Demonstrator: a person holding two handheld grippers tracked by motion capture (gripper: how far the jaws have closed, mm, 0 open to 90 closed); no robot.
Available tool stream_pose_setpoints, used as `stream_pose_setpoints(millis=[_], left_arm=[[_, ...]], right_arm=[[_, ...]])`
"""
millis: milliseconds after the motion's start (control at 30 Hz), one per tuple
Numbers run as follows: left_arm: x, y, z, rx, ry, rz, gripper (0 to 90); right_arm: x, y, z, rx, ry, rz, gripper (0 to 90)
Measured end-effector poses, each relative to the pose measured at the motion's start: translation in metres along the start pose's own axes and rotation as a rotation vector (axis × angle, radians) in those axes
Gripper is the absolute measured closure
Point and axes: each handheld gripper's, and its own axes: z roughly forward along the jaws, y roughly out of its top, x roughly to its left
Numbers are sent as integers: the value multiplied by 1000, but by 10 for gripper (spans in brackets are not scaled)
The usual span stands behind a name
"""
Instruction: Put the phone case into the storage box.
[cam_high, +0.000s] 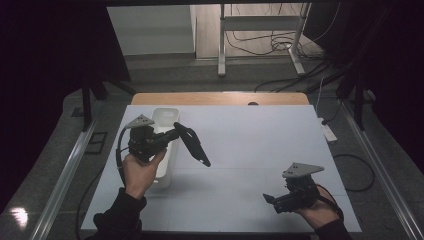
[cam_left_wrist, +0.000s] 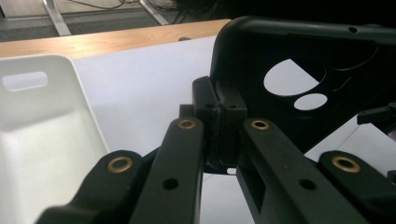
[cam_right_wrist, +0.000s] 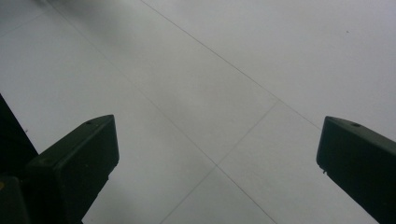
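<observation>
With the left claw (cam_high: 176, 131) pinching the black phone case (cam_high: 192, 144) by its edge, aloft just right of the white bin (cam_high: 165, 122), keep that pinch firm while carrying it, as the right claw (cam_high: 270, 199) idles spread over the counter (cam_high: 250, 140).

The phone case (cam_left_wrist: 299, 70) looks like matt black plastic, smooth, with a faint sheen along its rim, and the white bin (cam_left_wrist: 42, 140) beside it is smooth plastic with a soft, satiny finish. The left gripper (cam_left_wrist: 218, 135) is matt black plastic with small brass-coloured metal rings set in its arms, and the right gripper (cam_right_wrist: 217, 154) shows the same dull black plastic on its jaws. The table (cam_high: 250, 150) is covered with a smooth, matt white sheet, and a strip of light wood (cam_high: 220, 98) with a visible grain lies bare at its far edge.
</observation>
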Motion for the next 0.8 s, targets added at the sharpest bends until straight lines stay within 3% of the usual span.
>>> stream_pose_setpoints(millis=[367,800], left_arm=[[6,14,-6,-26,24,7,887],[16,28,-16,-53,74,9,887]], right_arm=[[-9,-16,-15,16,-50,18,0],[-17,-32,-31,3,-113,107,0]])
